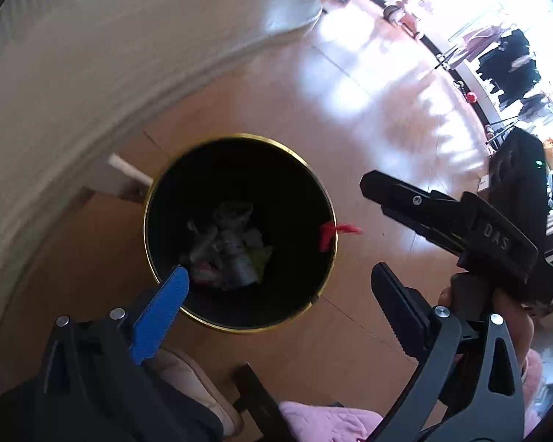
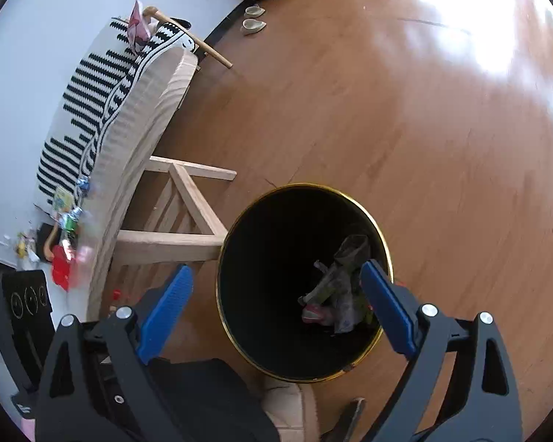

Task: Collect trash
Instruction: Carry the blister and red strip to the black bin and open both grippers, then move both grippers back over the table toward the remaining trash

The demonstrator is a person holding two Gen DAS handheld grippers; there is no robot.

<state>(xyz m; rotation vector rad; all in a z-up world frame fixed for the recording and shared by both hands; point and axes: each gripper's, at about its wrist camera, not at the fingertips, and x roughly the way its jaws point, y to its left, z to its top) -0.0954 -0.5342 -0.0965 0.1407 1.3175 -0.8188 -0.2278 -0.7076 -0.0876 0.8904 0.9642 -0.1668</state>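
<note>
A round black bin with a gold rim (image 1: 149, 199) stands on the wood floor beside a table; it also shows in the right wrist view (image 2: 381, 239). Crumpled wrappers (image 1: 228, 250) lie at its bottom, also seen from the right wrist (image 2: 341, 294). A red scrap (image 1: 337, 230) hangs over the bin's rim. My left gripper (image 1: 280, 280) is open and empty above the bin. My right gripper (image 2: 276, 276) is open and empty over the bin mouth; it shows from the side in the left wrist view (image 1: 372, 228). More wrappers (image 2: 68, 217) and a red piece (image 2: 61, 263) lie on the table.
A pale wooden table (image 2: 143, 118) with a striped cloth (image 2: 88, 107) stands left of the bin, its legs (image 2: 188, 199) close to the rim. A slippered foot (image 1: 191, 379) and pink fabric (image 1: 324, 420) are below the grippers. Clothes racks (image 1: 505, 59) stand far off.
</note>
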